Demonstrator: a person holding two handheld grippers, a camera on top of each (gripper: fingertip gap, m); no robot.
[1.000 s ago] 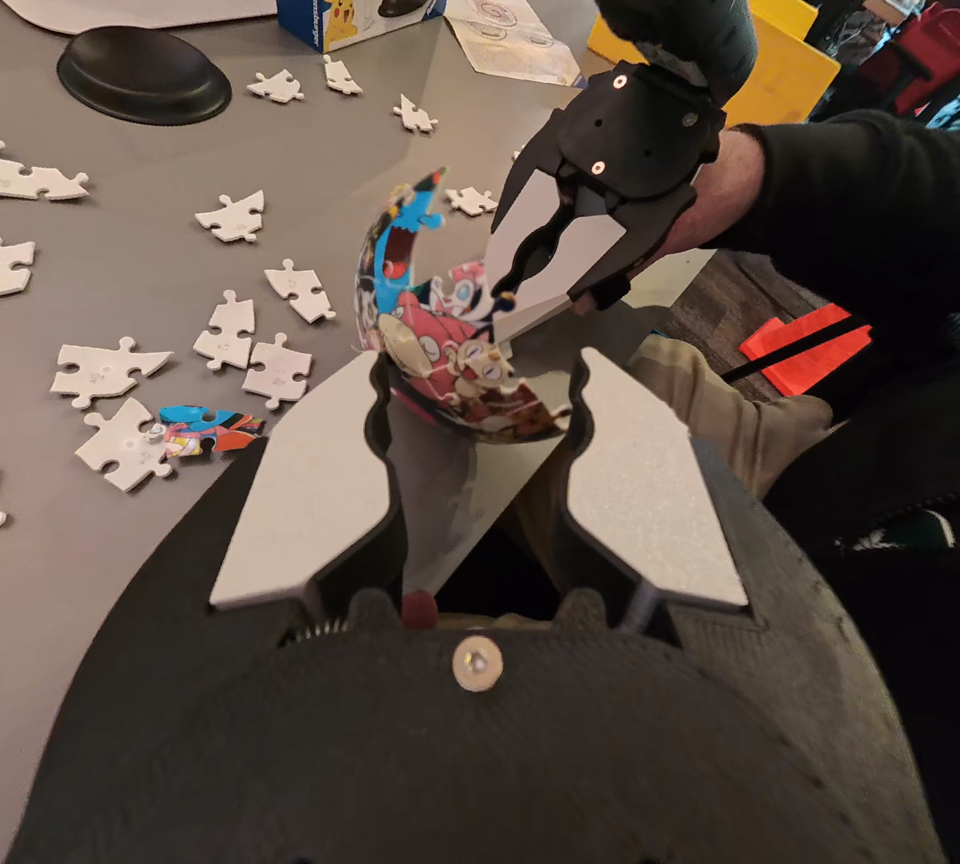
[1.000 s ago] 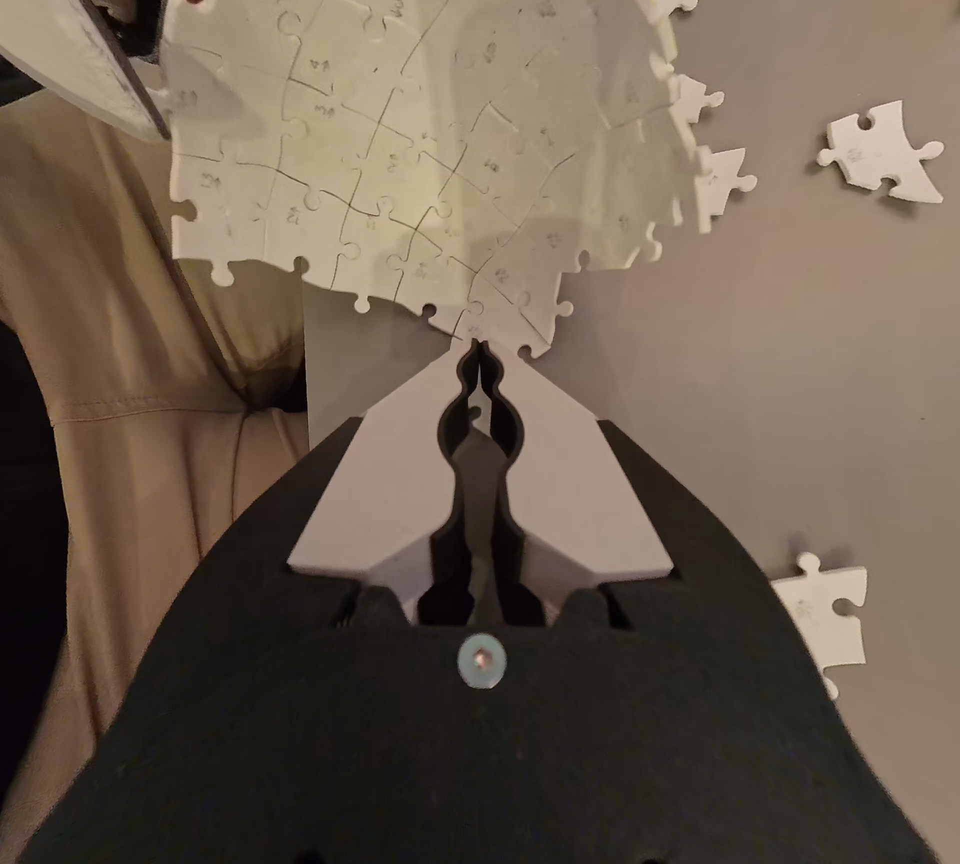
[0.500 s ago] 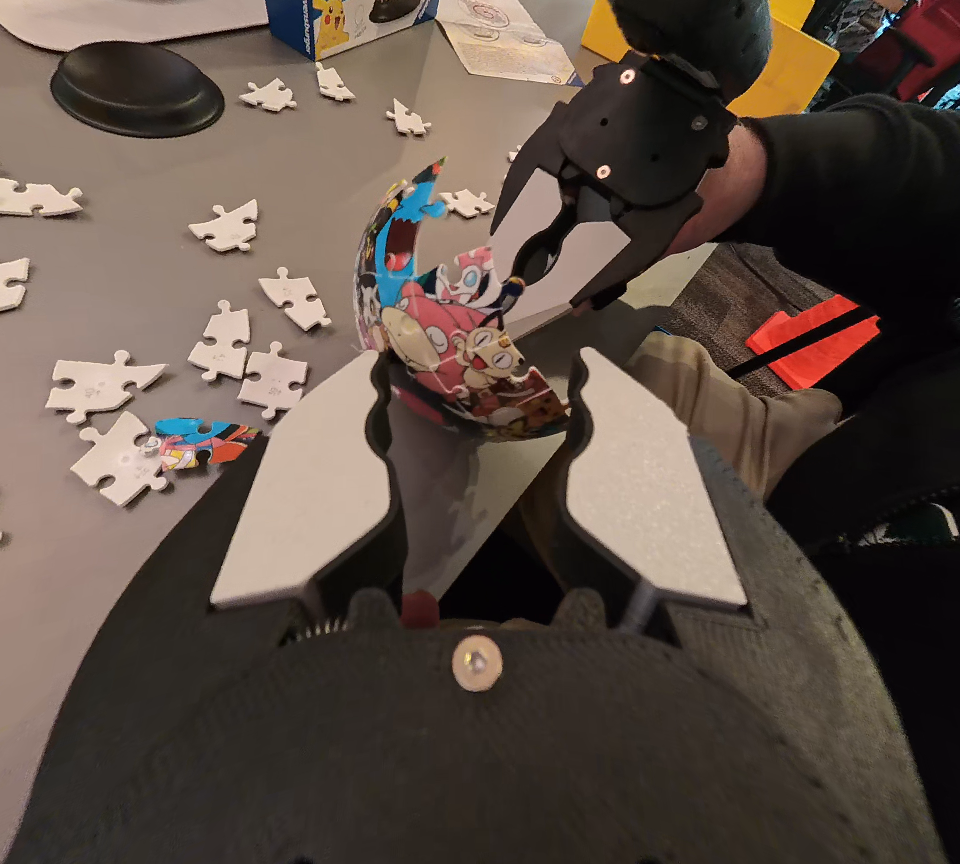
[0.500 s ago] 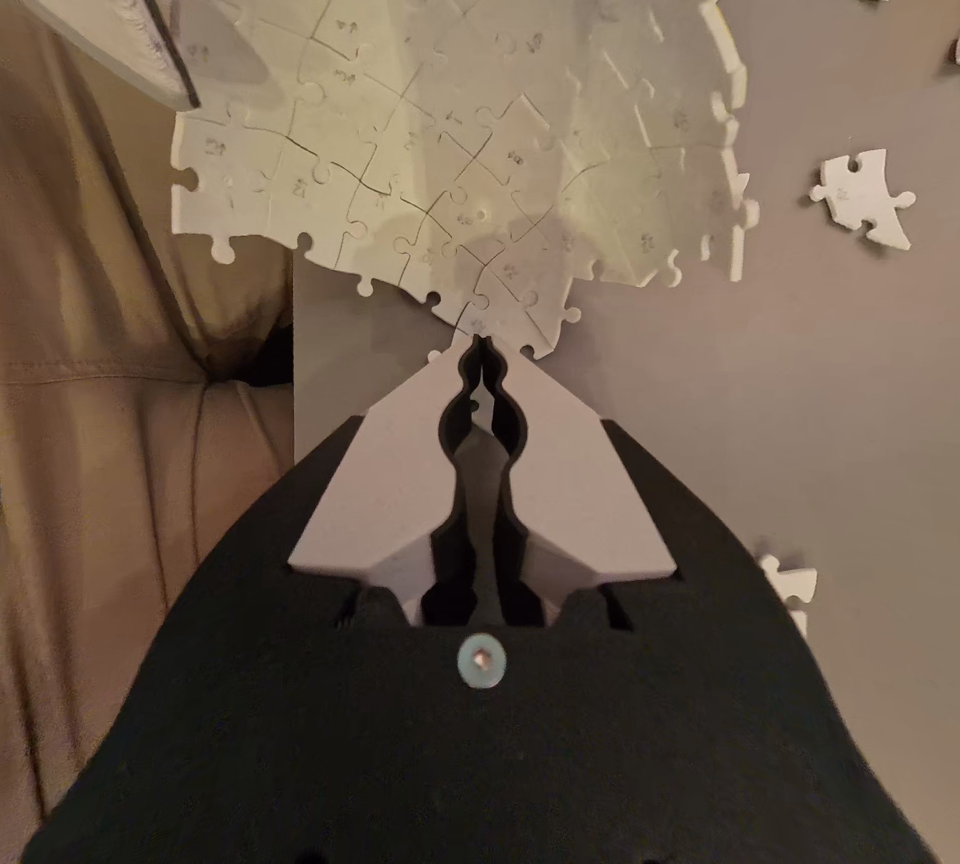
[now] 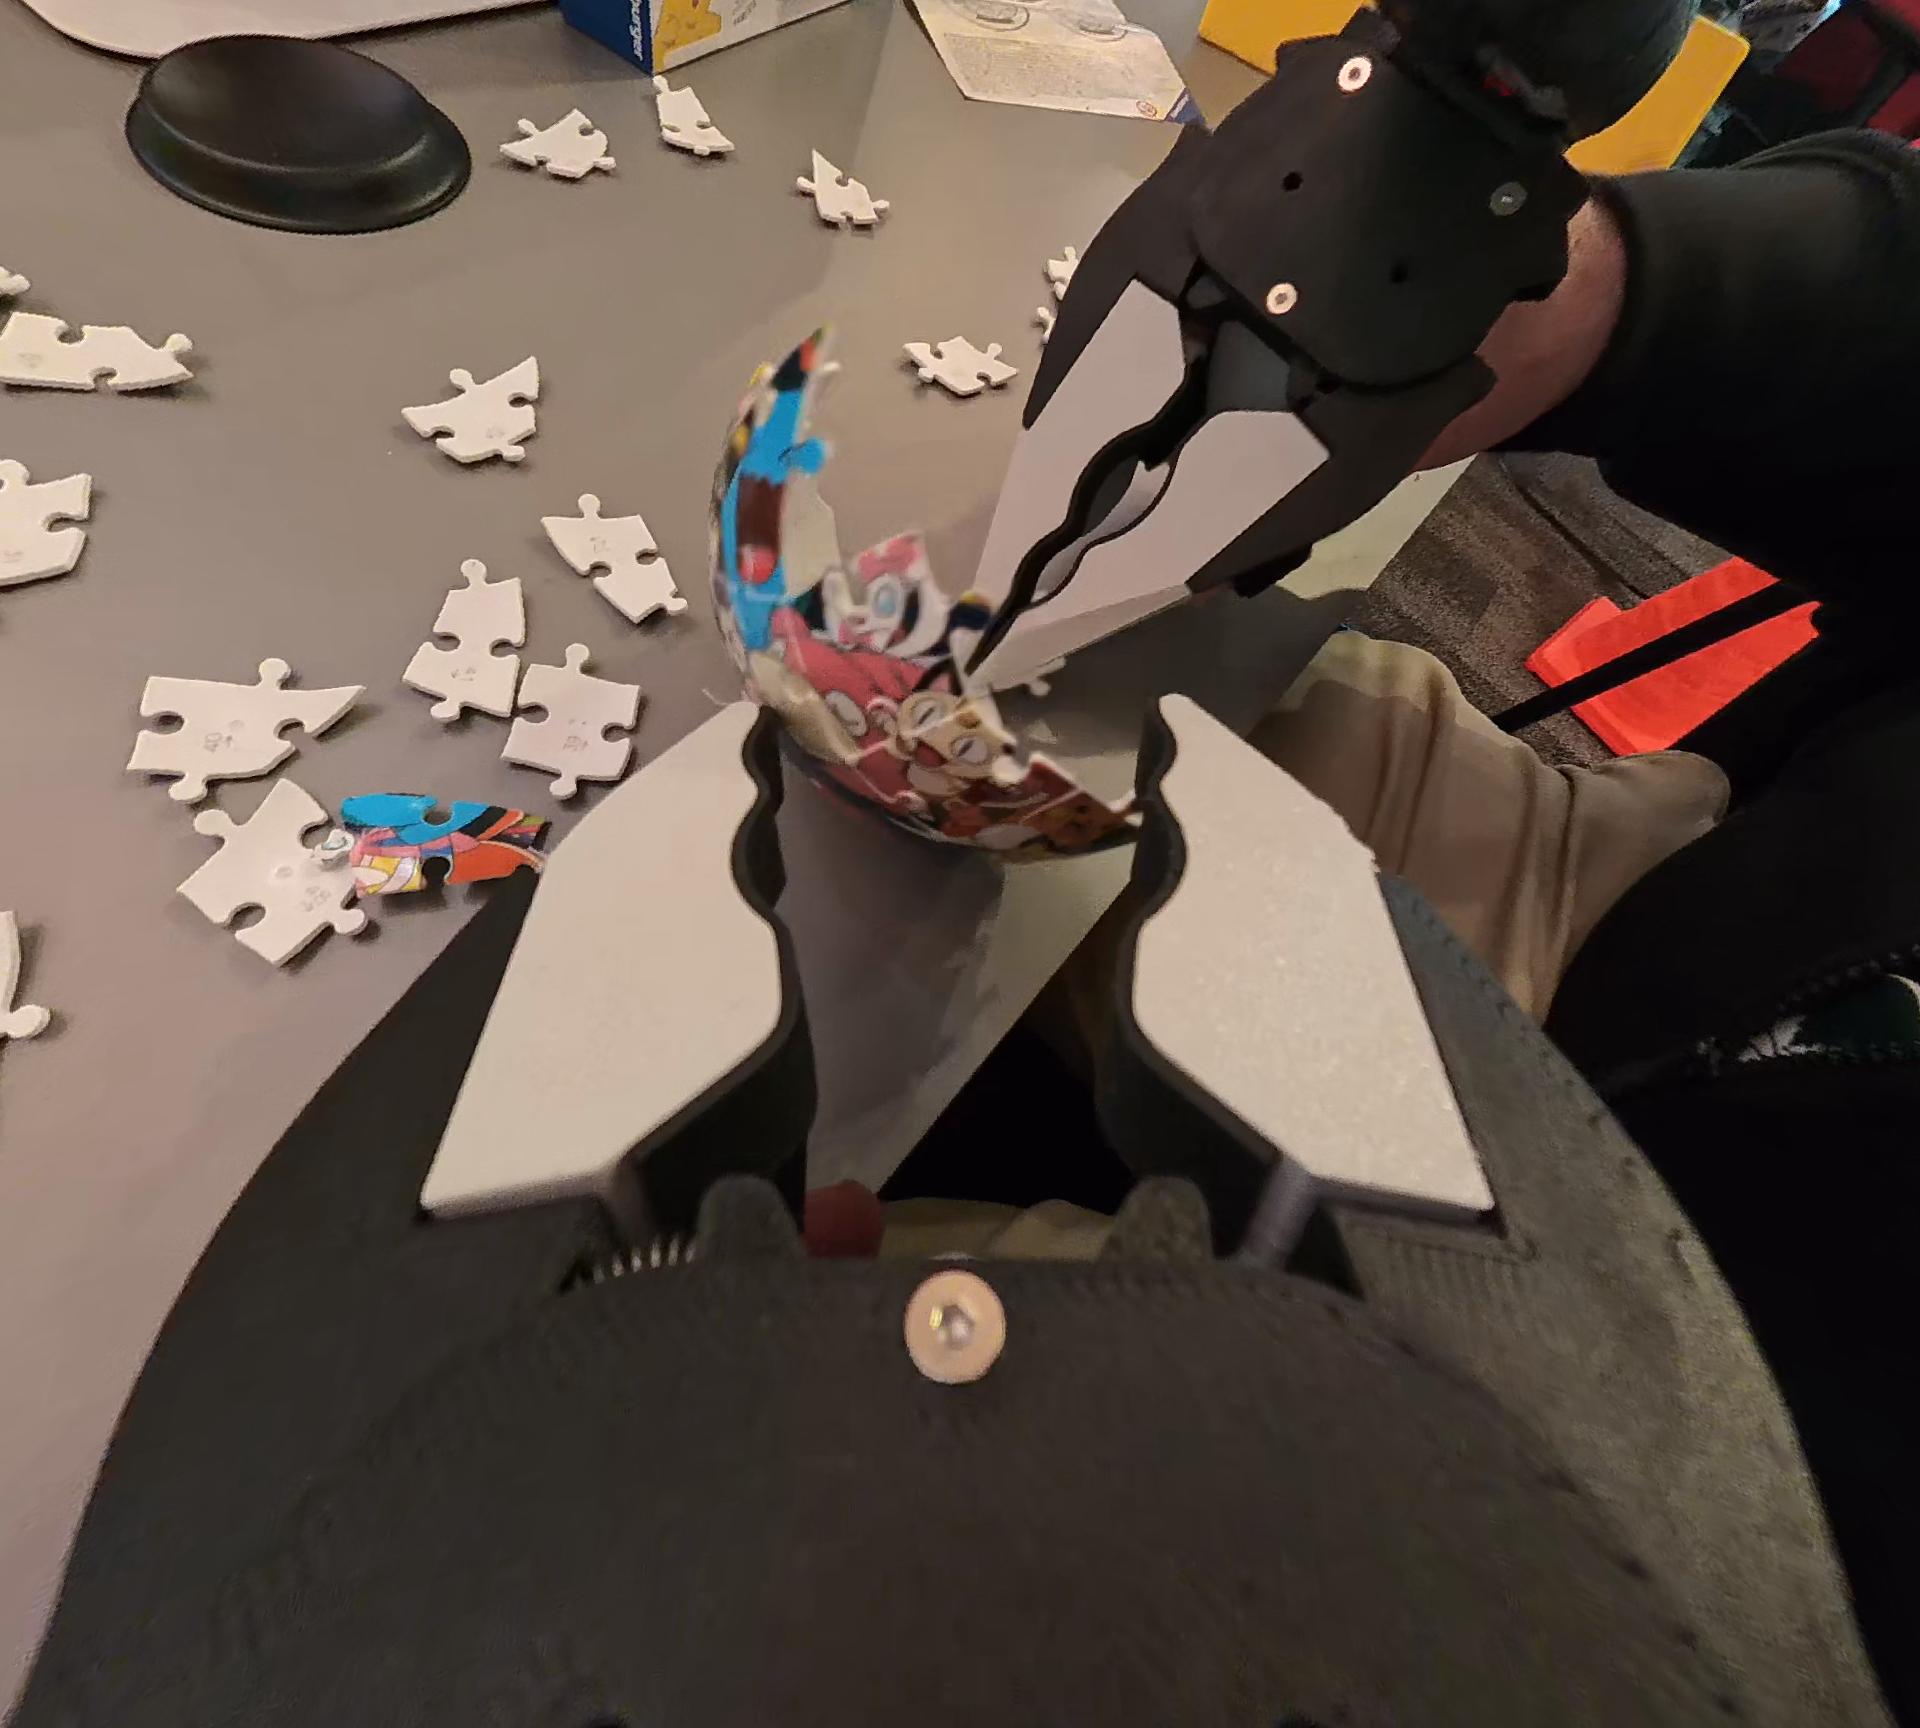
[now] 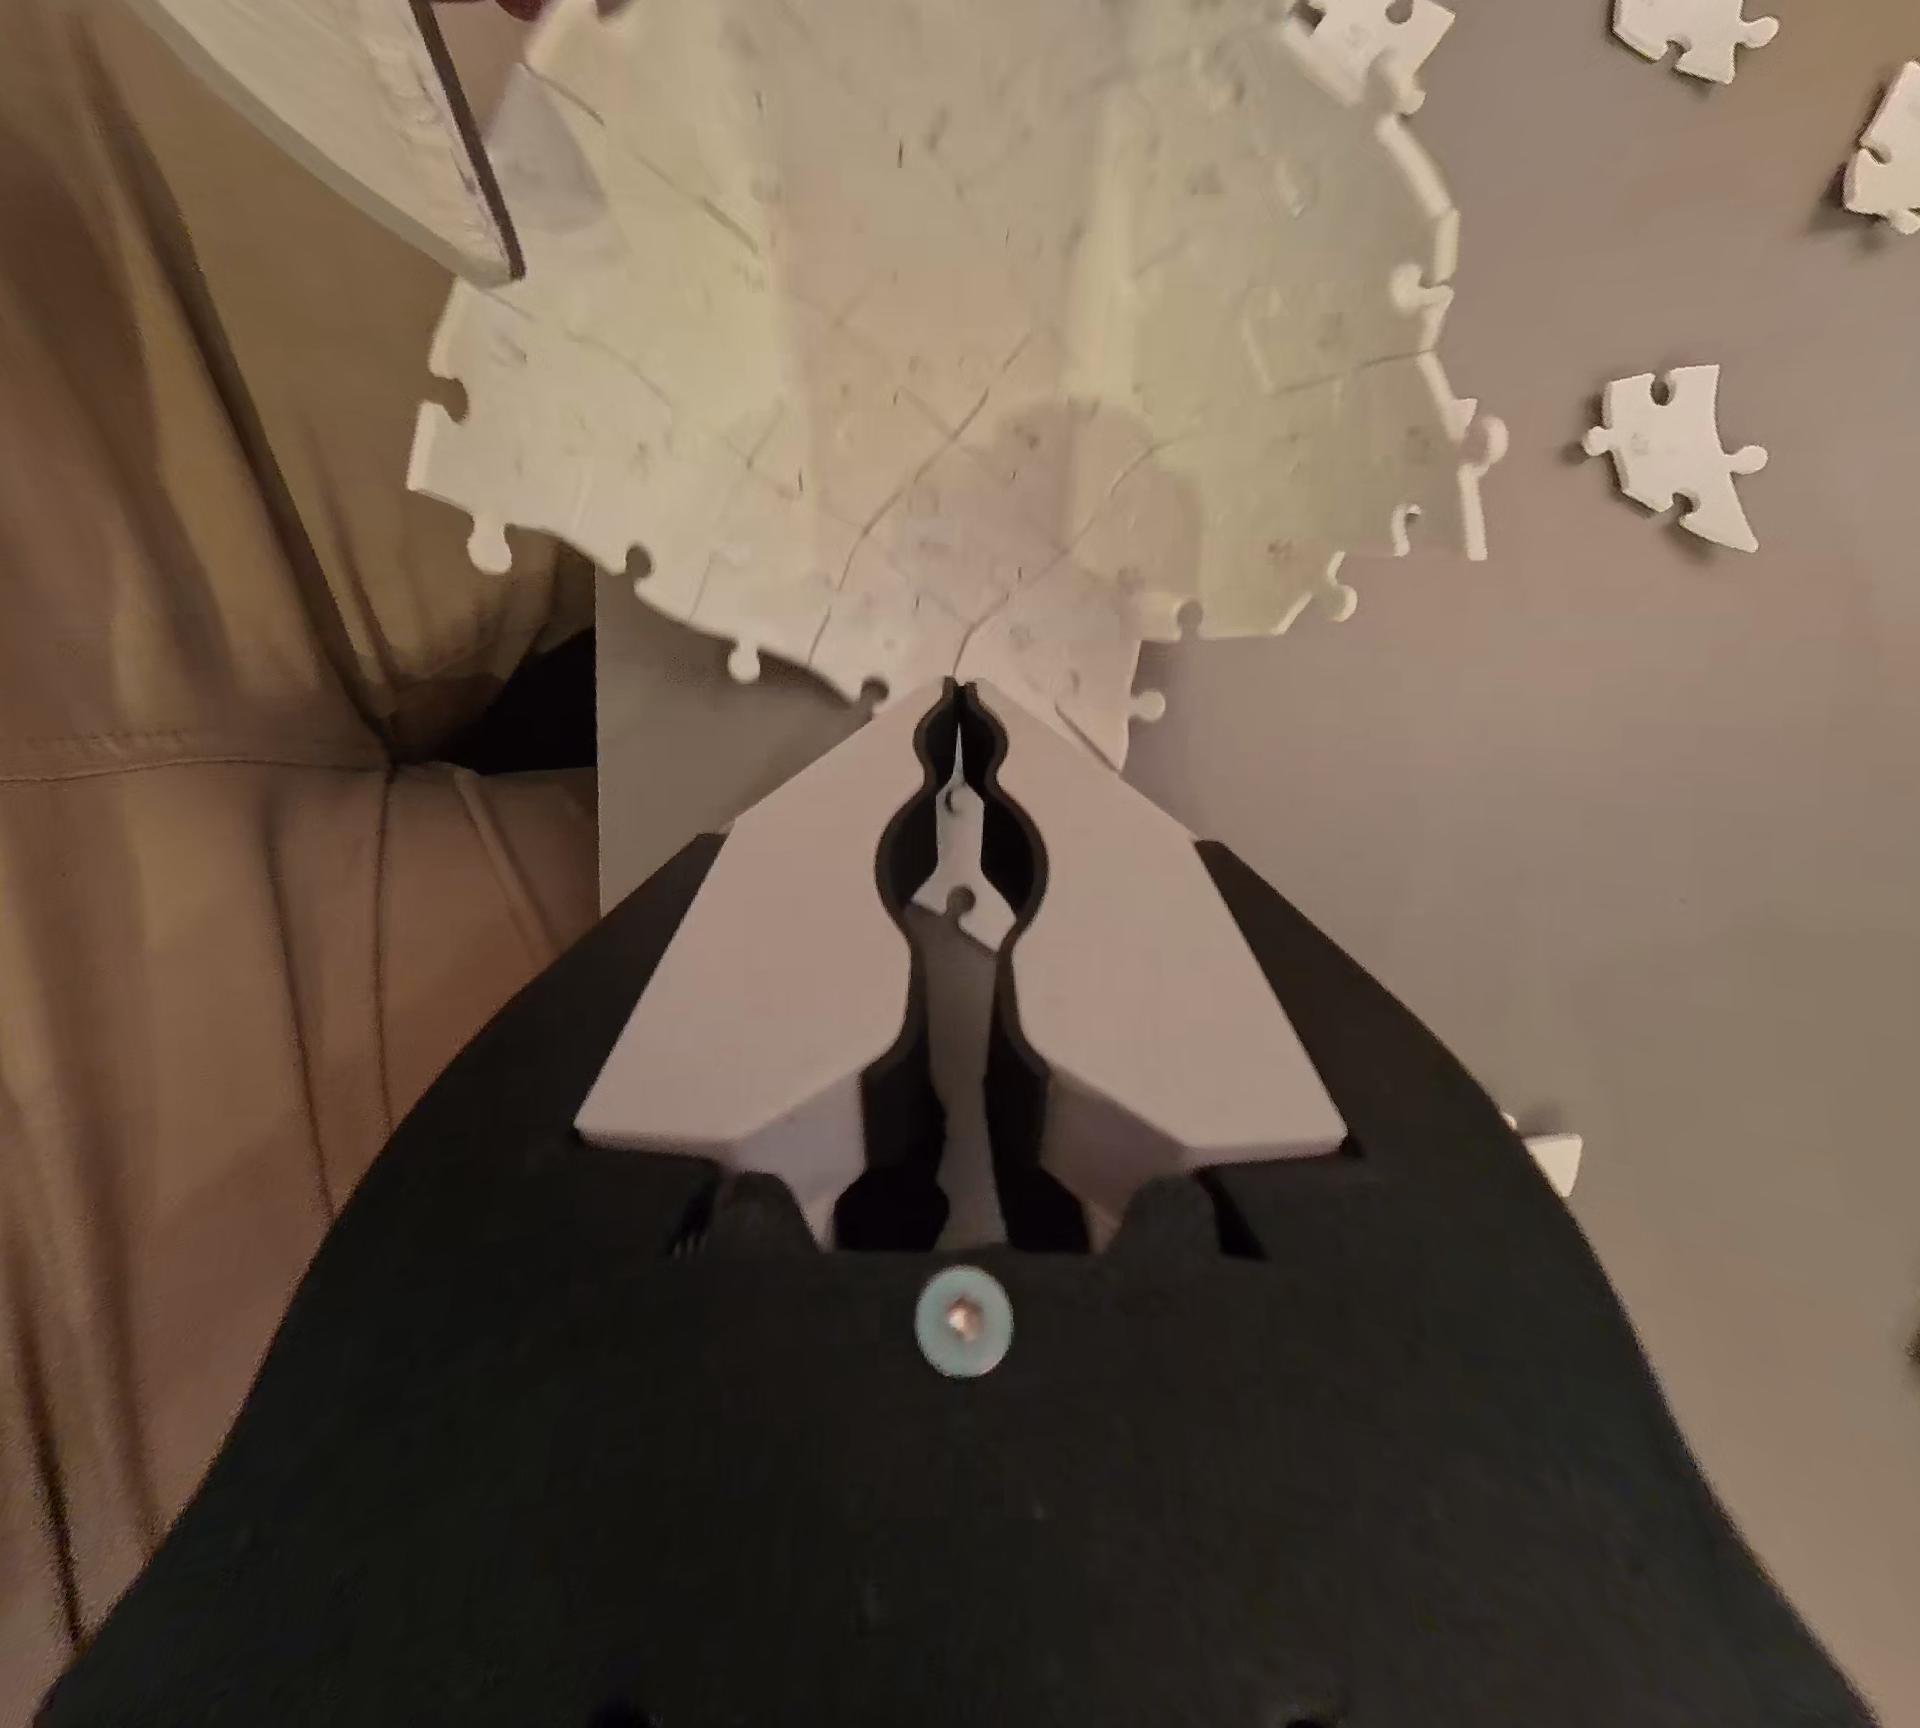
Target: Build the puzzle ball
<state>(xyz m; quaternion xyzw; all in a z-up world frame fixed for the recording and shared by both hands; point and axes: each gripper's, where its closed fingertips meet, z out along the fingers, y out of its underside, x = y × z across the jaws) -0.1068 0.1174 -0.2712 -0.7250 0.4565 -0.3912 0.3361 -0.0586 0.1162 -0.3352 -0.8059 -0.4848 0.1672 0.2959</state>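
Since a second ago, partial puzzle ball (image 5: 883, 670) tipped slightly, rim nearer right gripper (image 5: 977, 655), which pinches it tight. Left gripper (image 5: 951, 743) gapes wide, empty. Roughly a bowl built; loose pieces (image 5: 566, 717) from 9 to 12 o'clock on table (image 5: 260, 276) remain.

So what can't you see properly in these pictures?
- Left wrist view: the puzzle ball hides its white inside, and the left tool covers its bottom edge.
- Right wrist view: the ball's picture side faces away; its top is cut off by the edge.
- Right wrist view: the piece in the right tool is mostly hidden between the fingers.
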